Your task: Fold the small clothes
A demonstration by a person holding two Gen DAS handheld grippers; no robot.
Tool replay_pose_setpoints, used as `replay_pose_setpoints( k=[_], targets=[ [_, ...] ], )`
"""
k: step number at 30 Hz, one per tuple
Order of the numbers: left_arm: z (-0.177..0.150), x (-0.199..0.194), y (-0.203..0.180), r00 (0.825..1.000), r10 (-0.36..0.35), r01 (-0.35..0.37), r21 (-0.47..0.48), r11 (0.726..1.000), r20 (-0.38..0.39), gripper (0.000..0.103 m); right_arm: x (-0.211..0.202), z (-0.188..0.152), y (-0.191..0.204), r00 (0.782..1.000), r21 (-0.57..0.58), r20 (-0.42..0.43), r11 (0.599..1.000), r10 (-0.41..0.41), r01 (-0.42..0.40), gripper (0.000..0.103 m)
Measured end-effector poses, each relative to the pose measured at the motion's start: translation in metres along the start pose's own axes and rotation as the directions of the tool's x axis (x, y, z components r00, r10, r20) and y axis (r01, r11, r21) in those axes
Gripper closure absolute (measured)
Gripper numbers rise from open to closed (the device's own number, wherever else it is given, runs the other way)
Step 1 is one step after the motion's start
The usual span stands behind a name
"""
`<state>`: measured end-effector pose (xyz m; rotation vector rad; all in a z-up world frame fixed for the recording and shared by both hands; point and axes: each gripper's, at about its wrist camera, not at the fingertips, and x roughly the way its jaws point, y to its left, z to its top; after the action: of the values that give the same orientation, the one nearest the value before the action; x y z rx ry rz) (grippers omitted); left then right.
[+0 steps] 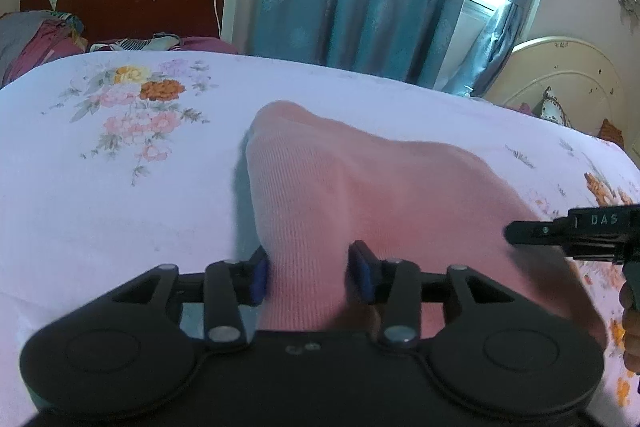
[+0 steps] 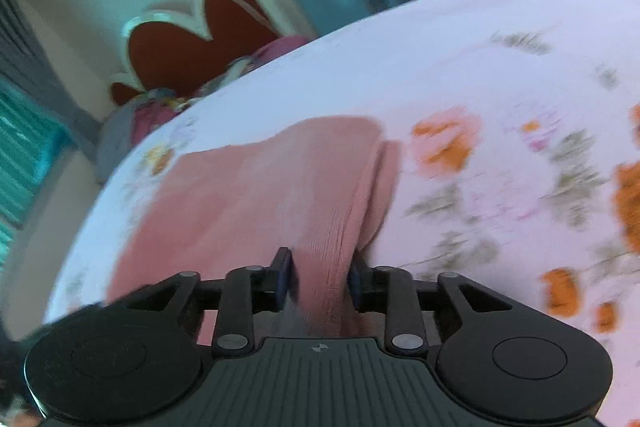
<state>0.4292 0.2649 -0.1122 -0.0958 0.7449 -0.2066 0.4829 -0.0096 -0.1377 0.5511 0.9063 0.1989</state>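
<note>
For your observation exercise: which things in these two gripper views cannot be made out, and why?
- Near edge of the pink garment: left wrist view, hidden behind the left gripper.
- Flower print on the bedsheet: right wrist view, smeared by motion blur.
- Right gripper: left wrist view, cut off by the right edge.

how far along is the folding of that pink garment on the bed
Done: the pink garment already looks doubled over, with a second layer edge showing along its right side. In hand: its near end sits between the fingers of the left gripper and the right gripper, both partly open. Left: letting go fully, smoothing it on the floral sheet, any further fold.
</note>
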Motion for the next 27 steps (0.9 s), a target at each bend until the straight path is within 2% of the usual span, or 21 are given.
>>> replay_pose_setpoints(
  k=[2, 4, 6, 8, 11, 16, 18, 19, 24, 27],
  targets=[
    [0.004, -0.01, 0.003, 0.999, -0.001, 0.001, -0.016, 1.0, 0.036, 0.062, -0.009, 0.004, 0.001, 0.999, -0.004, 0.031, 1.0, -0.024, 0.024, 0.074],
    [0.011, -0.02, 0.004, 0.994, 0.003, -0.002, -0.017, 1.0, 0.105, 0.062, -0.023, 0.004, 0.007, 0.997, -0.051, 0.073, 0.998, -0.037, 0.041, 0.074],
    [0.018, -0.021, 0.003, 0.991, -0.007, 0.01, -0.017, 1.0, 0.133, 0.063, -0.025, 0.01, 0.023, 0.993, -0.108, 0.114, 0.993, -0.04, 0.053, 0.074],
    [0.027, -0.01, -0.001, 0.993, -0.019, 0.019, 0.0, 1.0, 0.12, 0.067, -0.019, 0.013, 0.039, 0.99, -0.167, 0.132, 0.984, -0.043, 0.065, 0.074],
    [0.033, 0.012, -0.007, 0.995, -0.012, 0.01, 0.017, 1.0, 0.097, 0.067, 0.002, 0.012, 0.053, 0.99, -0.219, 0.124, 0.972, -0.061, 0.087, 0.074],
    [0.032, 0.045, -0.002, 0.999, 0.025, -0.027, 0.031, 0.999, 0.047, 0.063, 0.043, 0.009, 0.054, 0.986, -0.205, 0.104, 0.967, -0.129, 0.148, 0.074],
    [0.031, 0.05, 0.005, 0.999, 0.009, -0.008, -0.009, 1.0, 0.038, 0.062, 0.062, 0.009, 0.049, 0.981, -0.21, 0.083, 0.959, -0.177, 0.191, 0.074],
    [0.032, 0.051, 0.008, 0.999, 0.002, -0.001, -0.029, 1.0, 0.035, 0.062, 0.069, 0.009, 0.045, 0.982, -0.201, 0.074, 0.962, -0.174, 0.186, 0.074],
    [0.033, 0.045, 0.003, 0.999, 0.027, -0.026, -0.028, 0.999, 0.042, 0.061, 0.06, 0.013, 0.042, 0.981, -0.18, 0.072, 0.965, -0.179, 0.189, 0.074],
    [0.028, 0.024, 0.0, 0.999, 0.02, -0.02, -0.016, 1.0, 0.049, 0.063, 0.033, 0.006, 0.045, 0.988, -0.179, 0.094, 0.974, -0.127, 0.142, 0.074]
  ],
)
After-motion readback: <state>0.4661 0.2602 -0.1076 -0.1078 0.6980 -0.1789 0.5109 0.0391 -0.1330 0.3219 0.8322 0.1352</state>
